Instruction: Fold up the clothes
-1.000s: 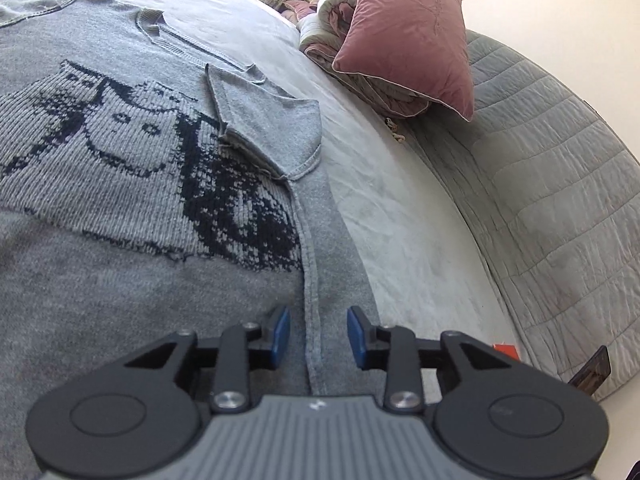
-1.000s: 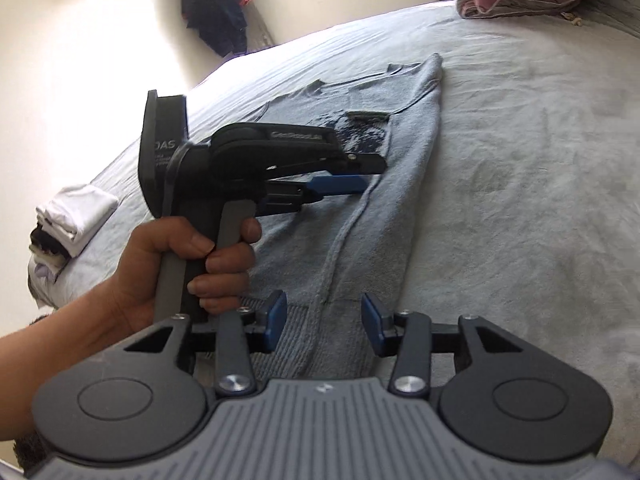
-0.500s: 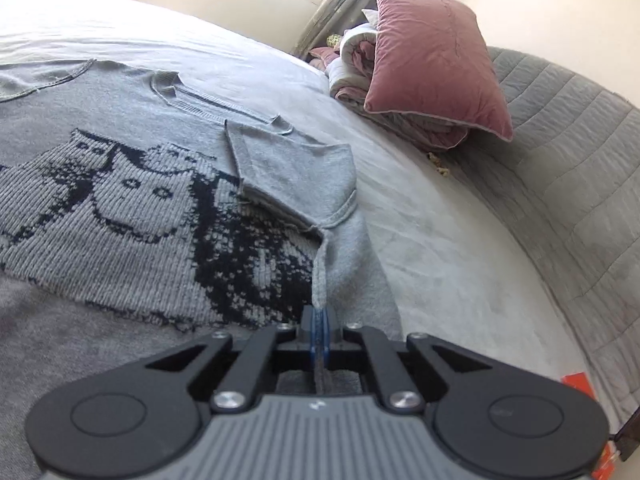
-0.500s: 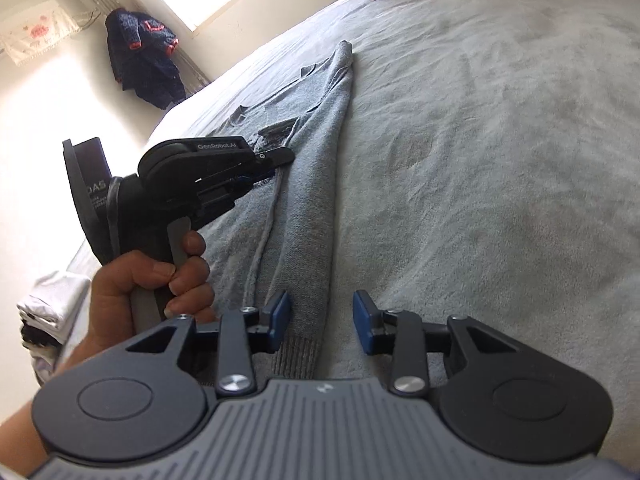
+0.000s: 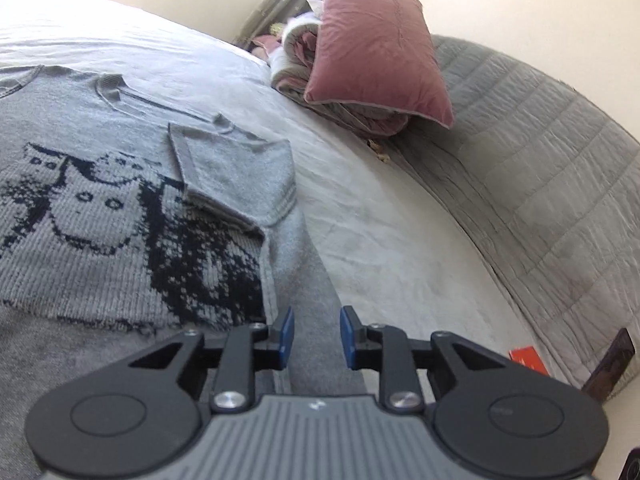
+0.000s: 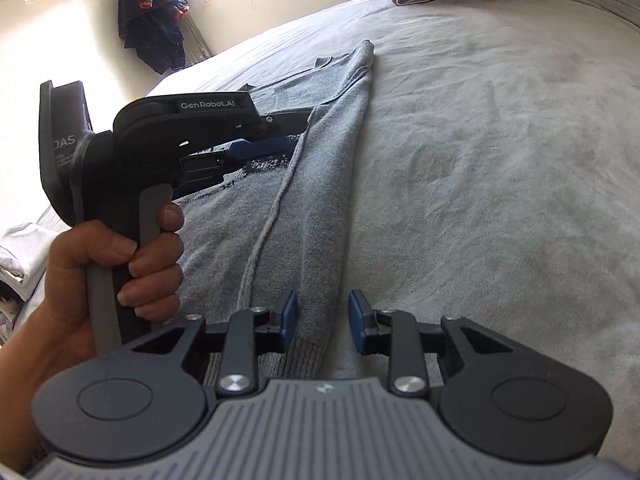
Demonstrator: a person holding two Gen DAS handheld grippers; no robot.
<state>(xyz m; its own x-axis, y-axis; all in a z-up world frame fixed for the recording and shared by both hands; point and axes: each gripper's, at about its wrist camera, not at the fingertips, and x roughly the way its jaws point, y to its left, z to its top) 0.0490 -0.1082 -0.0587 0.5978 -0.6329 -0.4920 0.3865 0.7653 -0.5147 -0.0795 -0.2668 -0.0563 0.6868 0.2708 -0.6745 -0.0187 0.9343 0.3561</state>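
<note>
Along the sweater [image 5: 120,240] side fold on the bed [image 6: 500,160]: both tongs [image 5: 313,336] [image 6: 322,316] open, gripping nothing; pinch all layers, lift evenly

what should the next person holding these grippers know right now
Left gripper: open, holding nothing, over the side edge of the grey sweater.
Right gripper: open, holding nothing, at the ribbed hem corner.
Sweater lies flat on the bed, pattern up.
Done: near sleeve folded in over the chest.
Left: fold this side in, then the far side, then fold up from the hem.
</note>
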